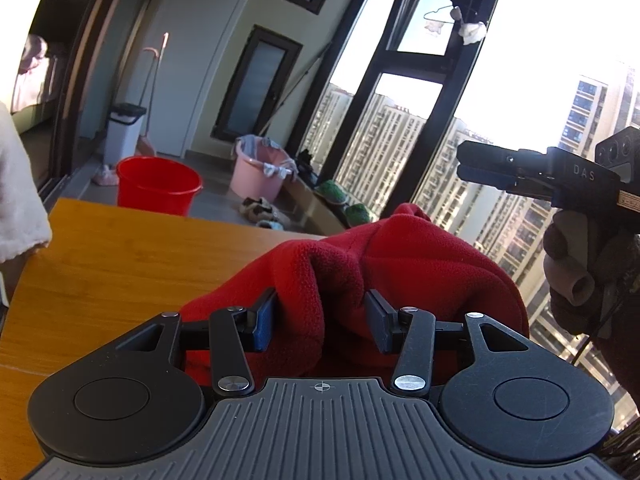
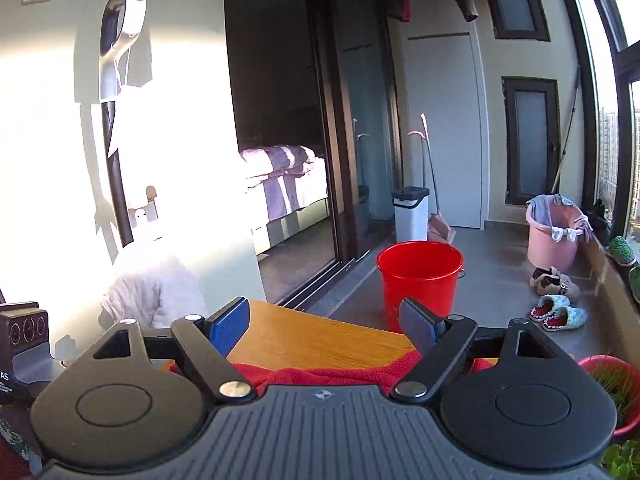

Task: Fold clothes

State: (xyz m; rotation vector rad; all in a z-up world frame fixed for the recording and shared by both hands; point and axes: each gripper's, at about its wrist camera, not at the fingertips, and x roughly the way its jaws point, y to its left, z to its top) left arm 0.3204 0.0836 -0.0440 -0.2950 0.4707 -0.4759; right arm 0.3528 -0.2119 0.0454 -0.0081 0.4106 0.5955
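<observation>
A red fleece garment [image 1: 400, 256] lies bunched in a mound on the wooden table [image 1: 100, 260]. My left gripper [image 1: 322, 296] is pushed into it, and a thick fold of the fleece fills the gap between its half-spread fingers and touches both pads. My right gripper [image 2: 323, 304] stands wide open above the table [image 2: 320, 336] with nothing between its fingers; the red garment [image 2: 320, 374] lies just under its base. In the left wrist view the right gripper [image 1: 462, 162] hovers above and to the right of the mound, held by a gloved hand [image 1: 580, 264].
A white fluffy cloth [image 1: 16, 200] hangs over the table's left end. Beyond the table's far edge a red bucket [image 2: 418, 276], a pink basin [image 2: 554, 236] and slippers [image 2: 560, 314] stand on the floor. Tall windows [image 1: 400, 132] run along the right.
</observation>
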